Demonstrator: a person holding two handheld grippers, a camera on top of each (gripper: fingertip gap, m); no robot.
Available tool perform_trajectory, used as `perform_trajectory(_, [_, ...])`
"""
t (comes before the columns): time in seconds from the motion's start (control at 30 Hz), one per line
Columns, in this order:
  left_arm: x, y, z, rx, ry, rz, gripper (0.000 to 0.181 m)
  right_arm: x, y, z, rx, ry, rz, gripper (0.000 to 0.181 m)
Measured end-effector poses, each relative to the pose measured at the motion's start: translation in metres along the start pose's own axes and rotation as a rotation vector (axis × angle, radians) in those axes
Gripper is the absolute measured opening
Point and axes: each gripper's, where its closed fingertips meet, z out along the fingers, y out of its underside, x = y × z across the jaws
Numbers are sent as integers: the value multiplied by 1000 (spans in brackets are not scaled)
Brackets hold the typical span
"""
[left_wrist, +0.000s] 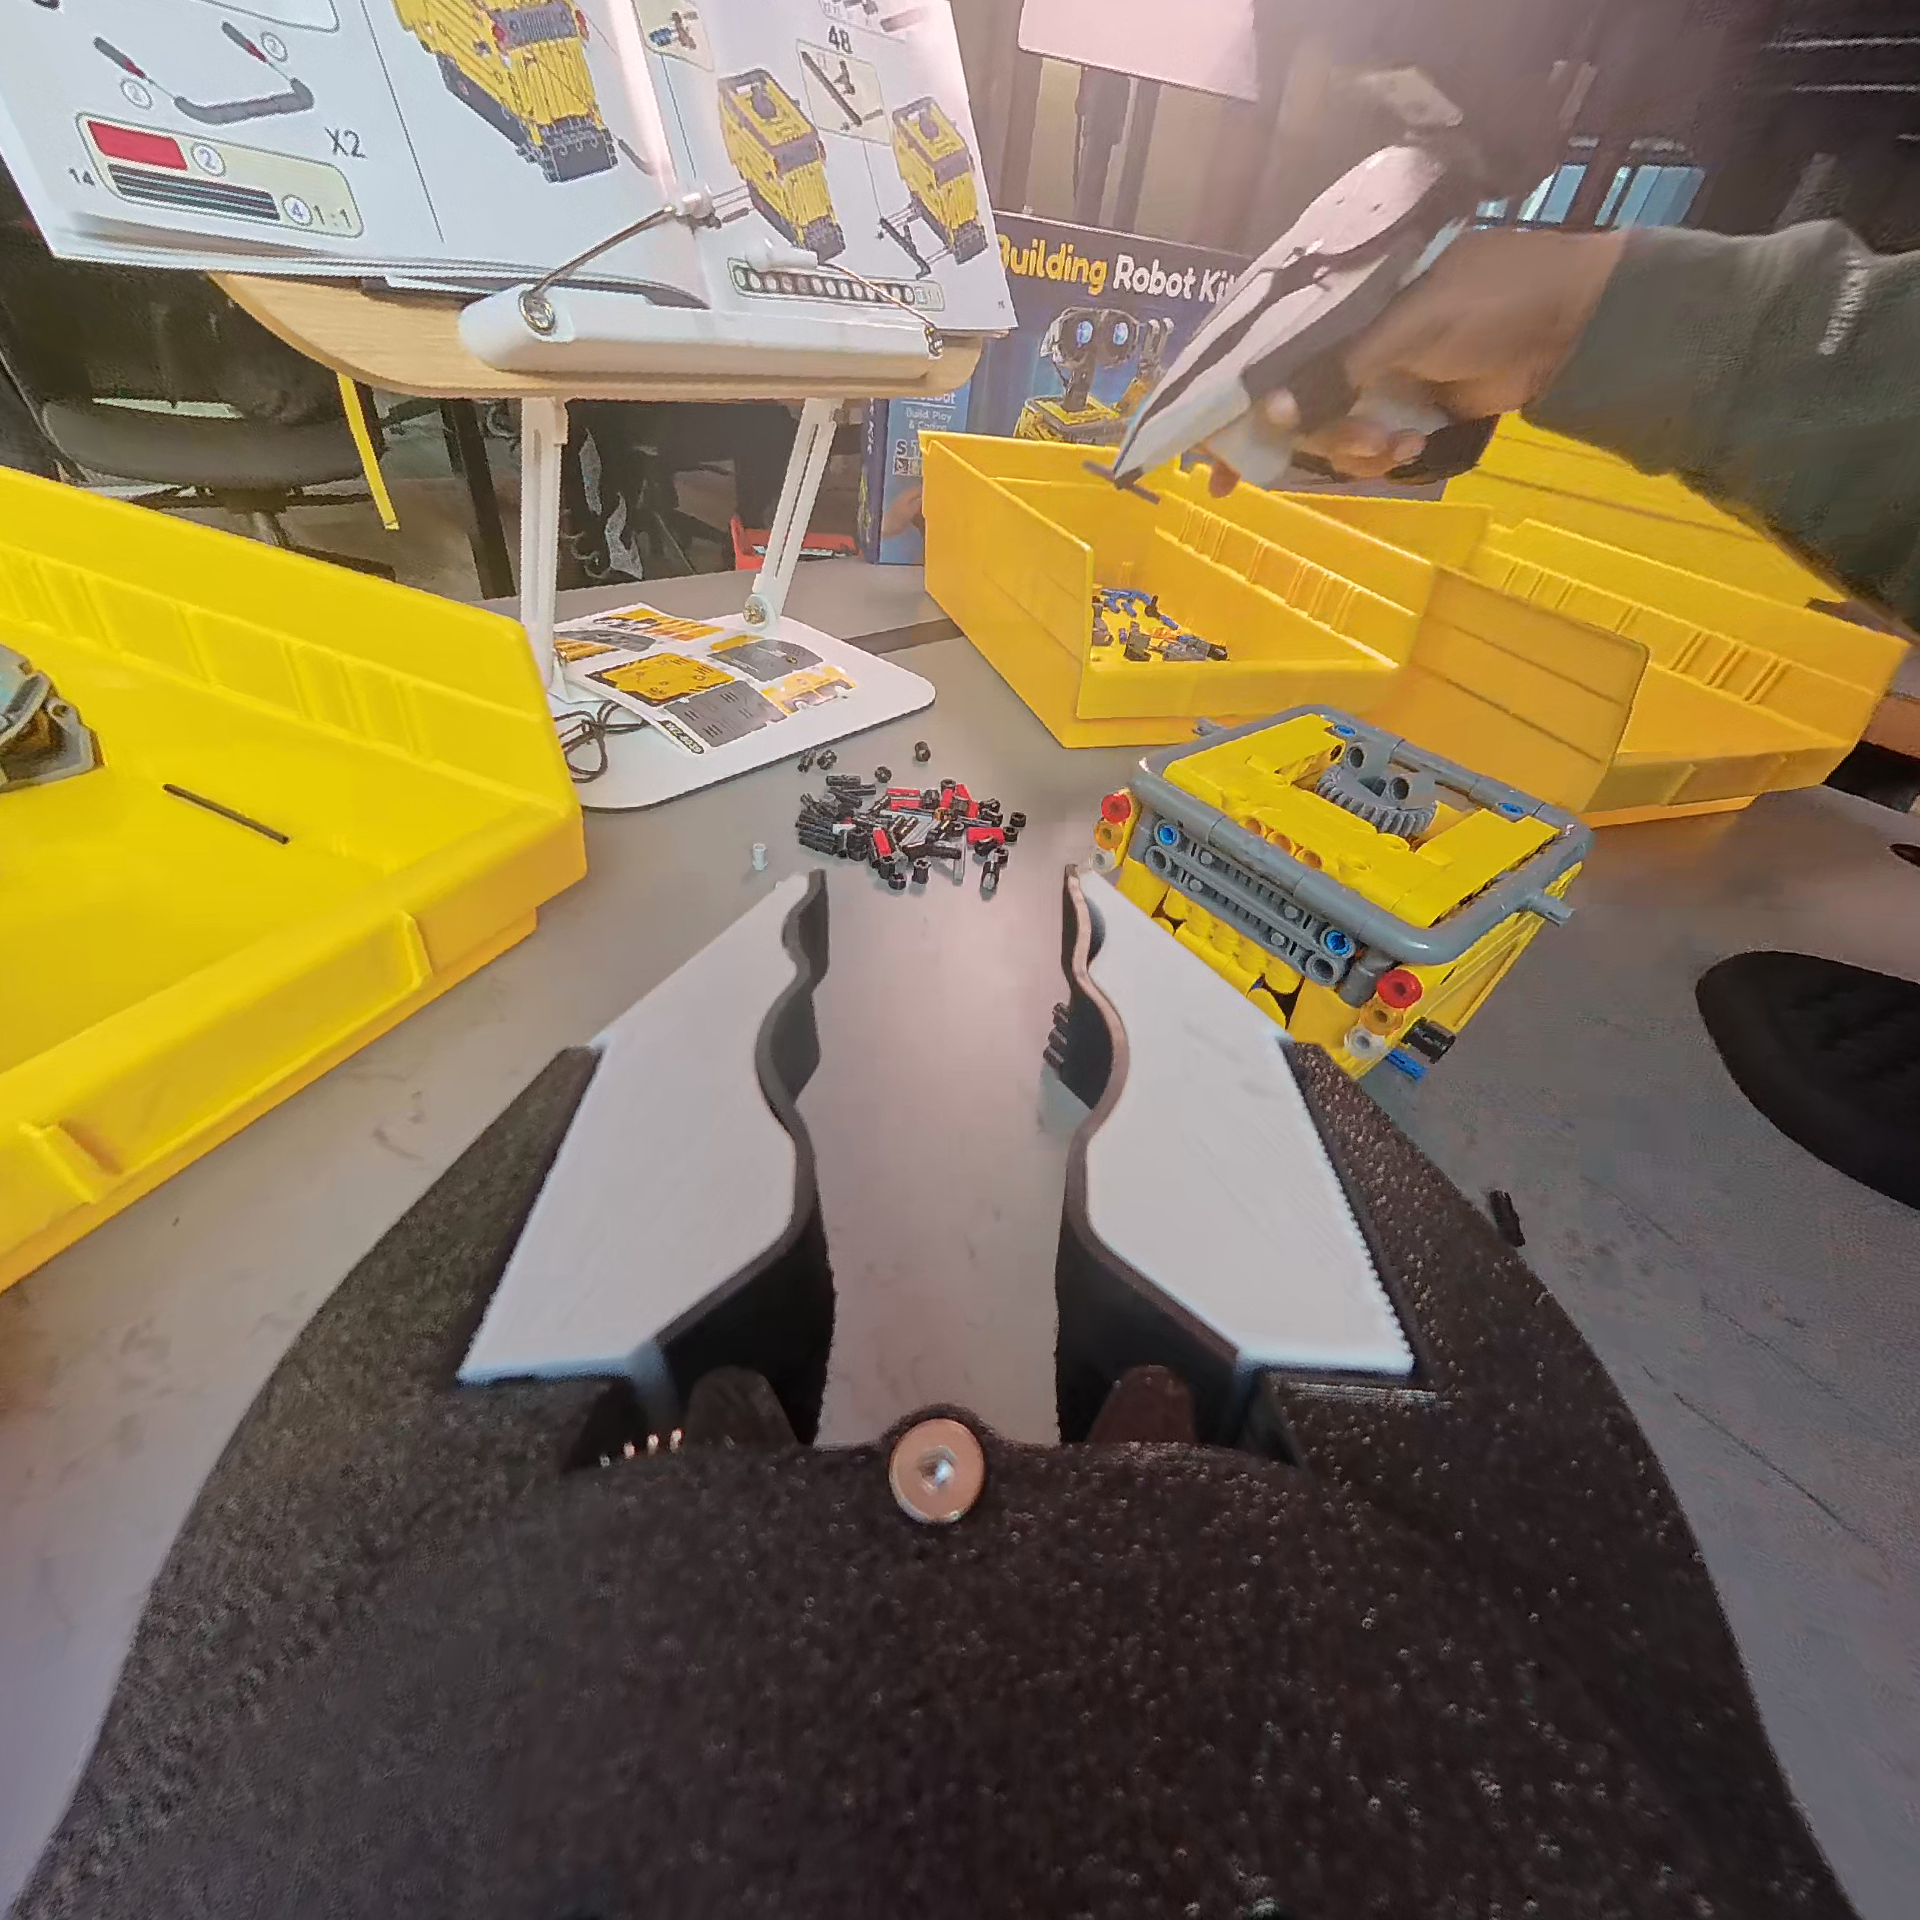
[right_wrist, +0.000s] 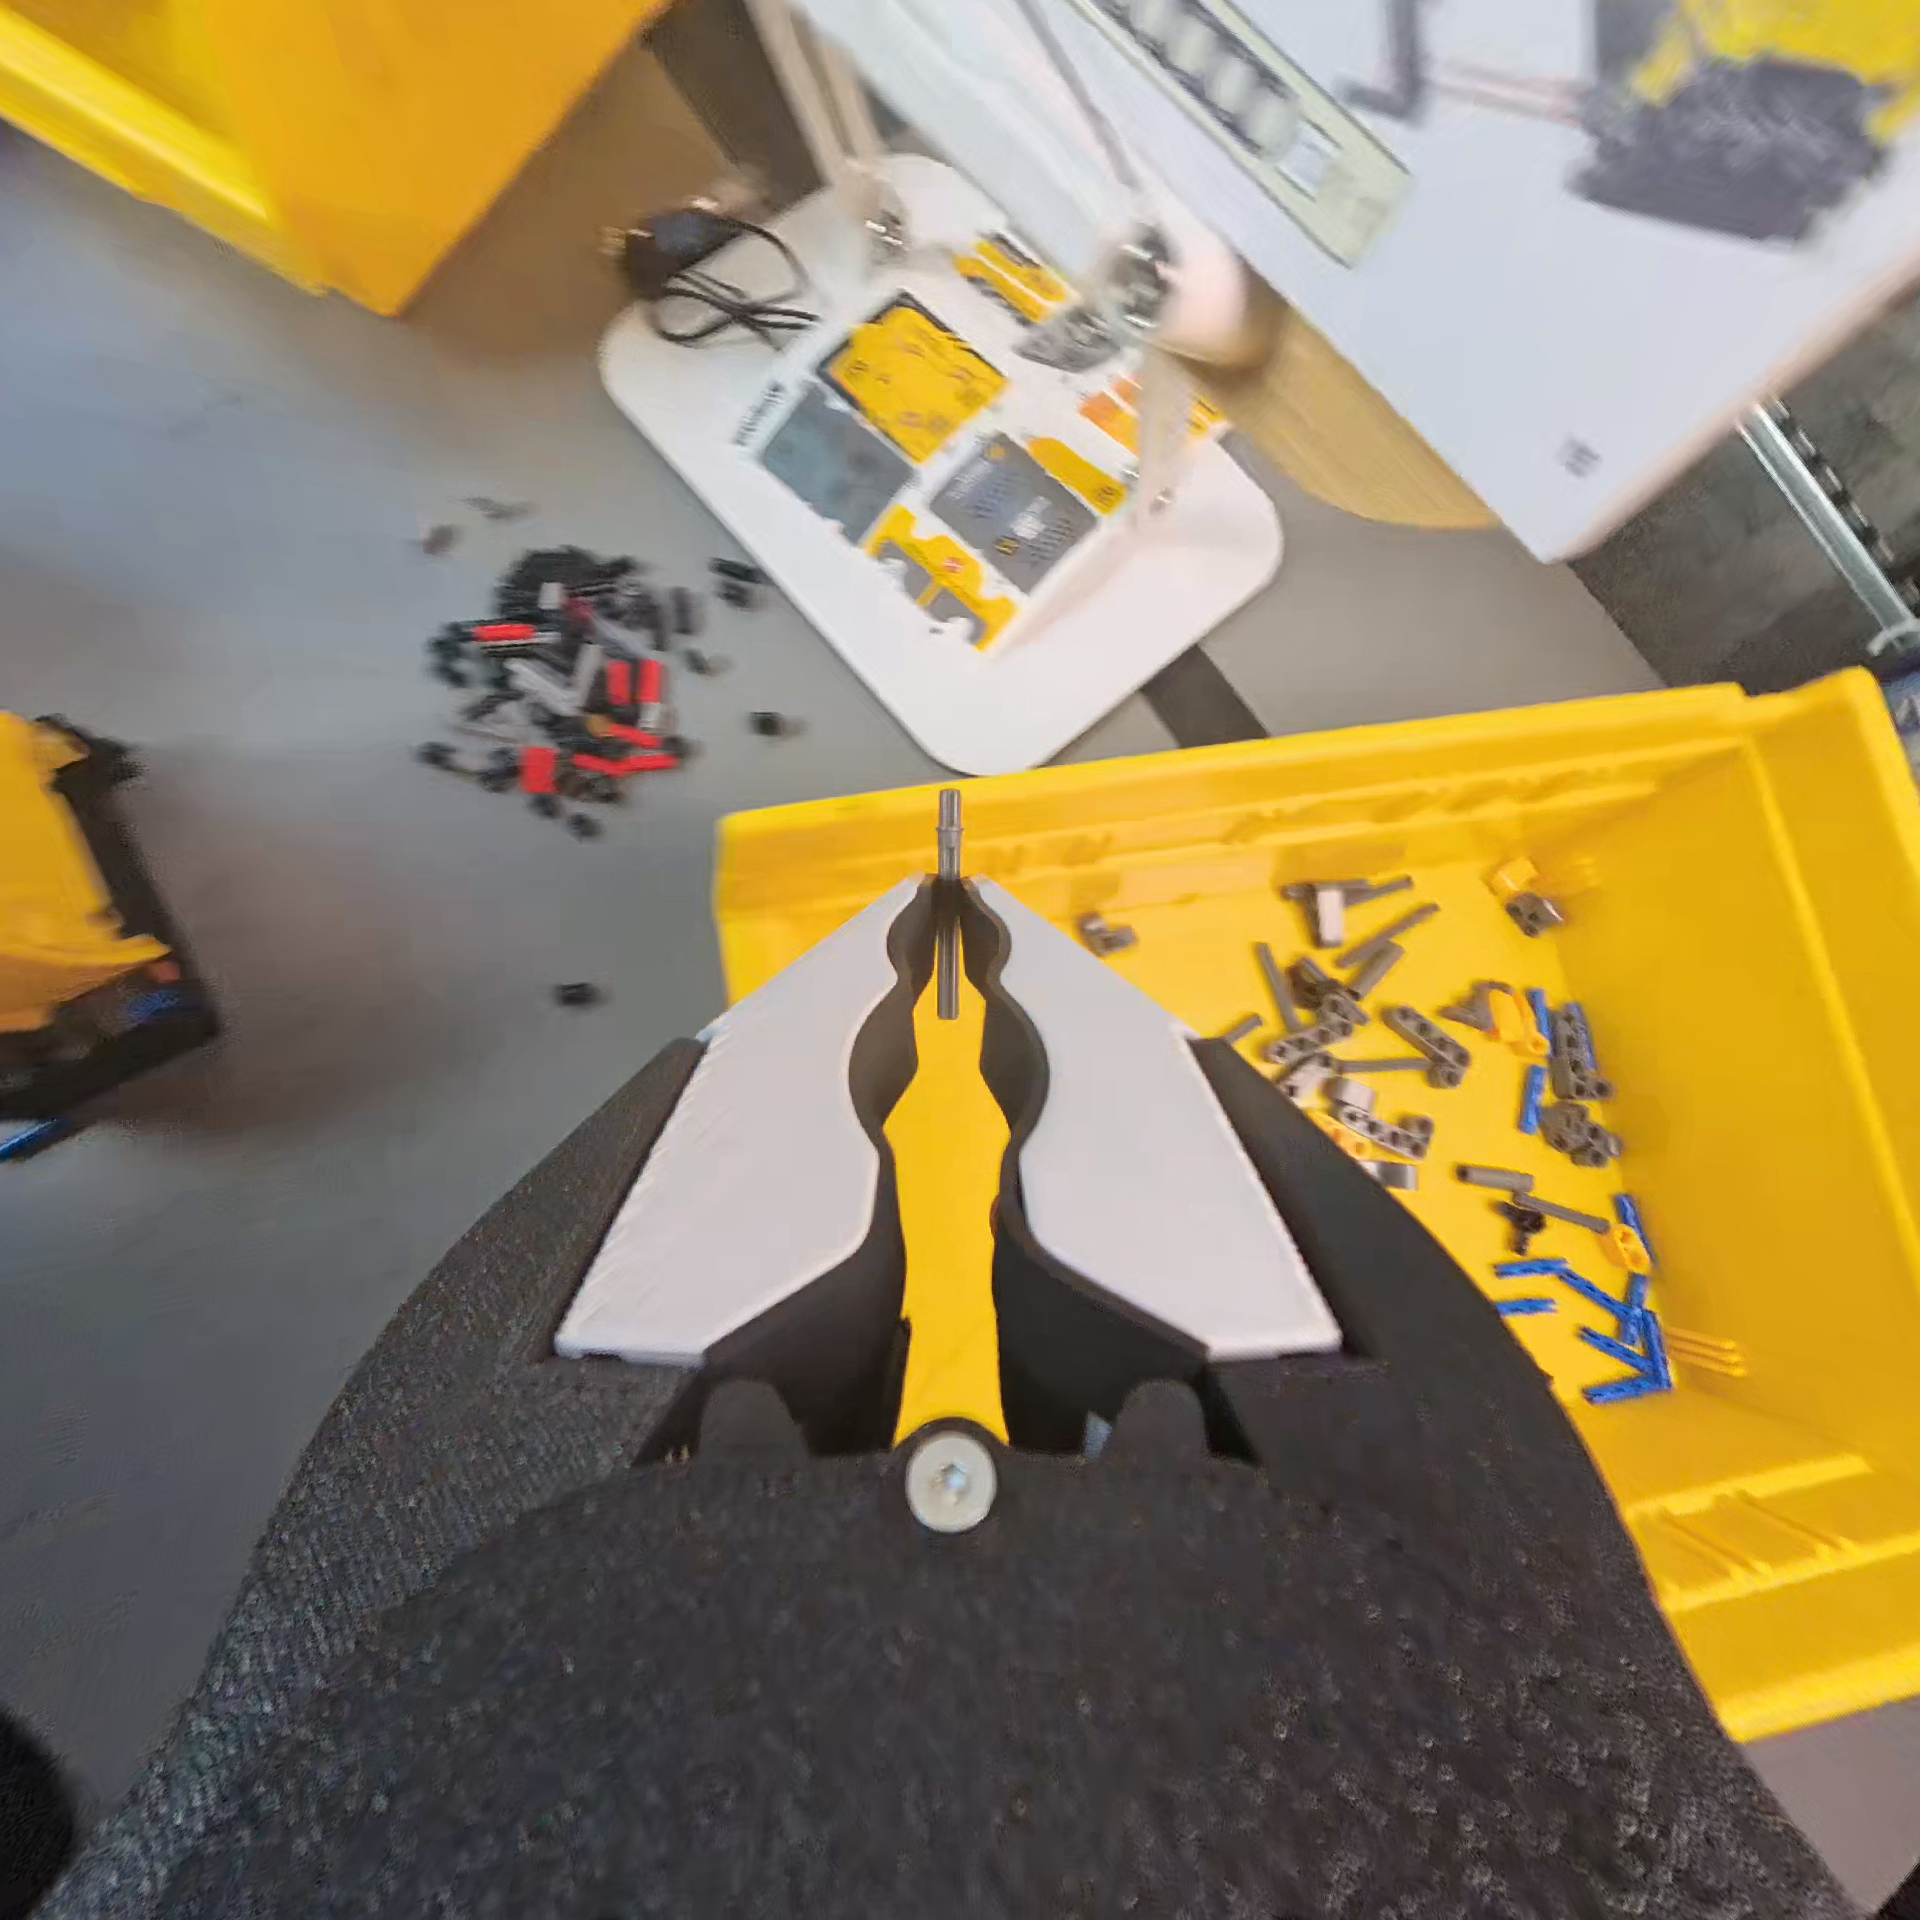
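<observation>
My right gripper (right_wrist: 948, 883) is shut on a thin dark grey axle pin (right_wrist: 948, 914) and holds it above the near rim of a yellow bin (right_wrist: 1247, 800) with several grey, blue and orange small parts (right_wrist: 1455, 1070). In the left wrist view the right gripper (left_wrist: 1127, 470) shows in a person's hand over that bin (left_wrist: 1049, 582), with the pin (left_wrist: 1120, 483) at its tips. My left gripper (left_wrist: 943, 883) is open and empty, low over the grey table, just left of a yellow and grey brick model (left_wrist: 1351, 873). A pile of black and red pins (left_wrist: 909, 816) lies just ahead of it.
A white stand (left_wrist: 748, 717) holds an open instruction booklet (left_wrist: 520, 135), with a sticker sheet on its base. A large yellow bin (left_wrist: 208, 831) stands at the left, more yellow bins (left_wrist: 1662, 644) at the right and a kit box (left_wrist: 1091, 343) behind. A black object (left_wrist: 1818, 1060) lies at the right edge. The gap from one gripper's tips to the other's is roughly 35 cm.
</observation>
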Motion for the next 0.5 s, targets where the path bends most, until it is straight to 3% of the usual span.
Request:
perform_trajectory(0.1, [3, -1, 0, 2, 8, 0, 44, -83, 2, -21, 1, -113, -93, 3])
perform_trajectory(0.27, [5, -6, -3, 17, -4, 31, 44, -181, 54, -1, -75, -173, -129, 4])
perform_trajectory(0.5, [5, -11, -7, 38, -7, 38, 44, -200, 99, 33, -98, -66, -71, 4])
